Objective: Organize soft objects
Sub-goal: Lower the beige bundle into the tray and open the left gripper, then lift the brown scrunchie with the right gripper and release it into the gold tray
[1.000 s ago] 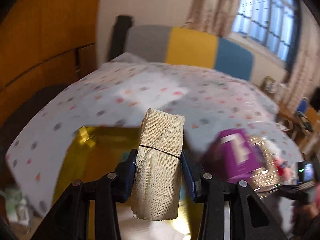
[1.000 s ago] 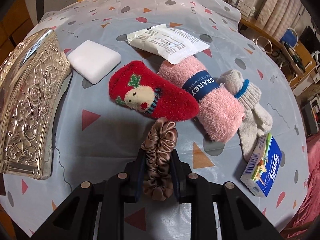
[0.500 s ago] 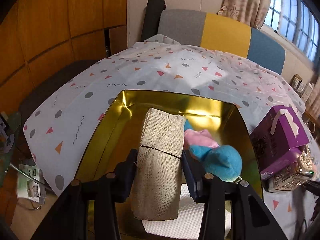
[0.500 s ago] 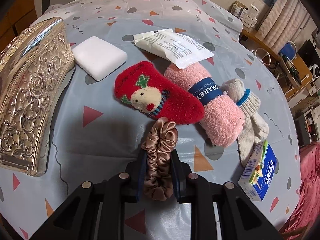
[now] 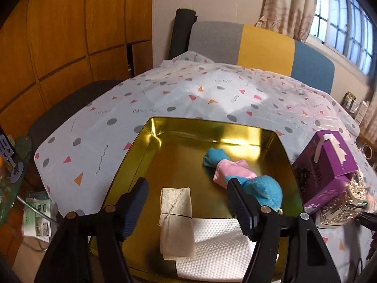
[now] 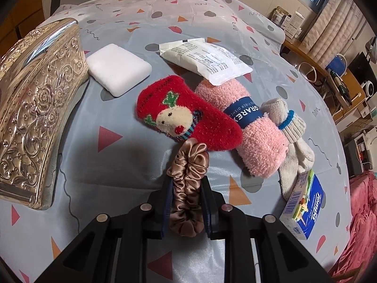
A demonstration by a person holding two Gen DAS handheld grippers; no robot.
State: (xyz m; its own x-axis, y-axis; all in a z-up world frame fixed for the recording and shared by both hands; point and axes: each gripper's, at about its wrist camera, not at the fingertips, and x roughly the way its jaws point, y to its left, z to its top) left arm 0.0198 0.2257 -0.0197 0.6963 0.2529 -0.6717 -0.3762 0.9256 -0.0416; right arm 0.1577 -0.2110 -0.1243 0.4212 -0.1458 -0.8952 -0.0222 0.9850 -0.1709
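1. You are releasing the beige gauze roll (image 5: pixel 176 221) into the gold tin (image 5: pixel 146 141): the left gripper (image 5: pixel 187 206) is hovering over the tin, its jaws have just been opening, and both pads are now standing clear of the roll between them.
2. The roll is lying partly on the white paper towel (image 5: pixel 219 247) at the tin's 6 o'clock side, with the blue and pink plush toy (image 5: pixel 242 179) toward 2 o'clock from it. You are doing well to back the left gripper out along its own line, so neither pad catches the loose weave.
3. You are gripping the brown satin scrunchie (image 6: pixel 187 188) in the right gripper (image 6: pixel 186 202), its jaws closed tight on the fabric, just above the table (image 6: pixel 113 165). Keep squeezing evenly; satin probably slips.
4. The red reindeer sock (image 6: pixel 186 118) is touching the scrunchie's top at 12 o'clock, so you are best lifting straight up before carrying, to avoid dragging the sock along.
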